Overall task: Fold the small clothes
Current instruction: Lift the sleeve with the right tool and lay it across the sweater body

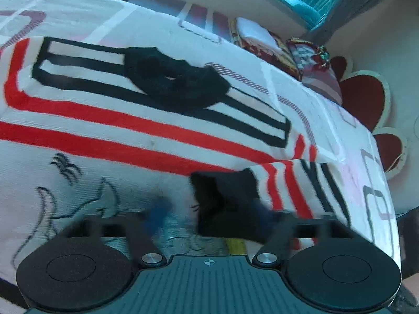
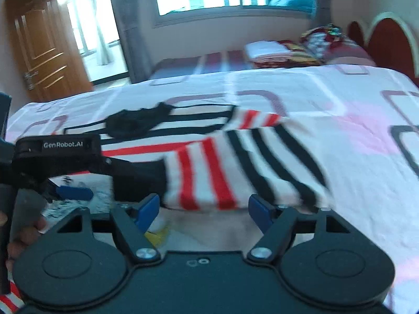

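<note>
- Shirt: striped, spread on the bed; its sleeve, long axis running away to the right, lies folded just ahead of both grippers.
- Right gripper: jaws wide, sleeve edge between the pads, nothing pinched.
- Left gripper: blurred, jaws look spread; dark cuff at one finger, grip unclear.

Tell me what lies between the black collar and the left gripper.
In the left wrist view, only the shirt's own black and red stripes lie between the black collar and the left gripper; a dark cuff sits at the fingers.
</note>
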{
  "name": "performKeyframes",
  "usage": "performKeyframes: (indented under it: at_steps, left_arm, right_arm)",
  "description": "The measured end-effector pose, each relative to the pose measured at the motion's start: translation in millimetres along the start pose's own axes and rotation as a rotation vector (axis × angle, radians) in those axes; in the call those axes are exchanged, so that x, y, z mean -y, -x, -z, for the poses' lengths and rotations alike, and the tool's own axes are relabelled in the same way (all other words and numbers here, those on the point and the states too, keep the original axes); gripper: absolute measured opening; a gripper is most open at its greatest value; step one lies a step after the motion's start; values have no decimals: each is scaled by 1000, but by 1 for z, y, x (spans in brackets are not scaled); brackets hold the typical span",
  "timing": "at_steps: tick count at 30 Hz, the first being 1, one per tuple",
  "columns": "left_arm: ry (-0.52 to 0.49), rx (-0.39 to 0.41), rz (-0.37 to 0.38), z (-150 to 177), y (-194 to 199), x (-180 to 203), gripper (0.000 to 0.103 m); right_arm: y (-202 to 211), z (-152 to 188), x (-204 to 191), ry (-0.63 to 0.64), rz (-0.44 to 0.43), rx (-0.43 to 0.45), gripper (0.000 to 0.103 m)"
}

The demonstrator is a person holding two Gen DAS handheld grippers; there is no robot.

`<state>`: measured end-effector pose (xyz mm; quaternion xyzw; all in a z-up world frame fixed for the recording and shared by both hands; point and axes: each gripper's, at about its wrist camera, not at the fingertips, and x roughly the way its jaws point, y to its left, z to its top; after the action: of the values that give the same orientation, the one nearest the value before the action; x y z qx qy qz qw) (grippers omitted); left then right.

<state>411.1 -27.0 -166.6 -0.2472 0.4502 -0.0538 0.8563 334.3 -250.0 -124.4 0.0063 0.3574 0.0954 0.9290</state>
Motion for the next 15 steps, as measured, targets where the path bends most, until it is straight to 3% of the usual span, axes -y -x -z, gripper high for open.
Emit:
performKeyframes:
  at_steps: [1, 5, 6, 10, 15]
  left_arm:
    - [13, -22, 15, 0, -4, -1, 28]
    - [-35, 11, -13, 4, -9, 11, 24]
    - [-52, 24, -12, 5, -10, 14, 5]
    - [-38, 76, 22, 3, 6, 11, 5]
    - [24, 228, 55, -28, 58, -9, 5]
  right_arm:
    - [1, 3, 5, 6, 30, 0, 74]
    - [1, 14, 27, -52, 88, -16, 74]
    - [0, 15, 32, -73, 96, -22, 74]
    - [-9, 20, 41, -92, 147, -30, 74]
    - [-21, 17, 47, -108, 178, -33, 74]
